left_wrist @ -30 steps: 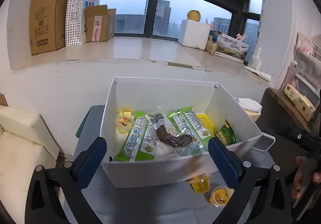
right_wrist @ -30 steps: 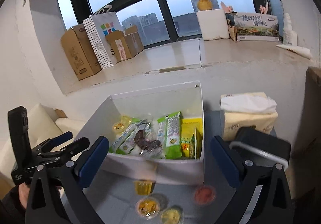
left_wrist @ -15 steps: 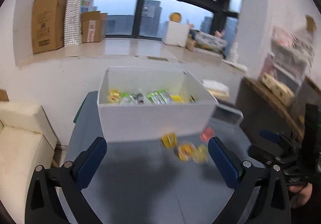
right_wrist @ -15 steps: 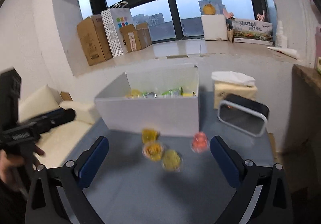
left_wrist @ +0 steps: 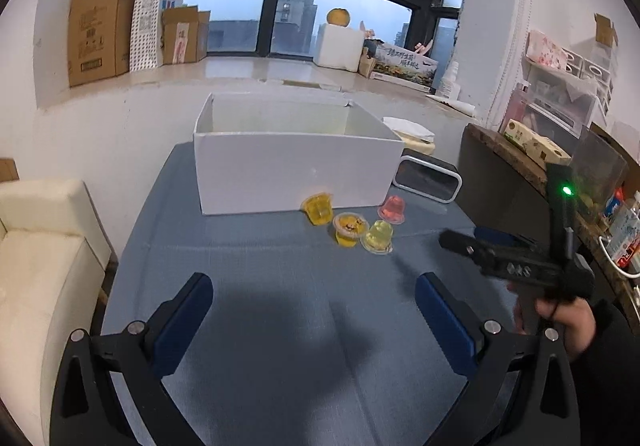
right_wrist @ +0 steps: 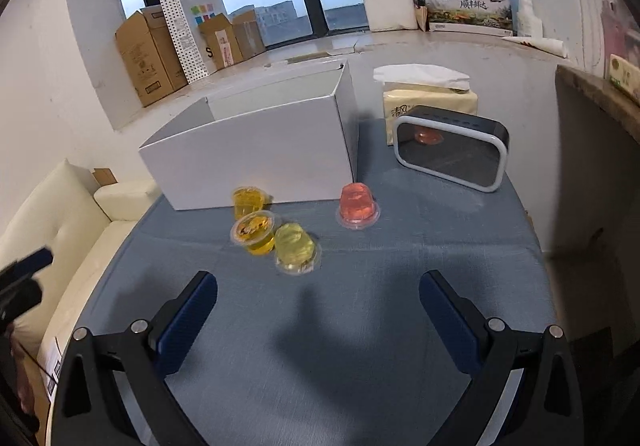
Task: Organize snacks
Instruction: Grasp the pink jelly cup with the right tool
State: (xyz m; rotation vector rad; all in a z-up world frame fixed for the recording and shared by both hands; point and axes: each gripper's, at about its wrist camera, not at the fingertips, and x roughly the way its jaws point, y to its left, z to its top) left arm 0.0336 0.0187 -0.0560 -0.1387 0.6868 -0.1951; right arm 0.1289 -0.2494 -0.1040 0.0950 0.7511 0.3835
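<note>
Jelly cups (right_wrist: 280,230) on blue tablecloth (right_wrist: 360,306)

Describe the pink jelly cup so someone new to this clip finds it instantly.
Start at the white box on the blue table. Four jelly cups sit before its front wall; the pink jelly cup stands upside down near the box's right corner. It is the only pink one, apart from the three clustered yellow cups.

On the table (right_wrist: 400,286) a box (right_wrist: 260,162) stands at the back; four jelly cups (right_wrist: 296,246) lie just before its front wall; a speaker (right_wrist: 452,158) sits right of the box, a tissue pack (right_wrist: 432,98) behind it.
</note>
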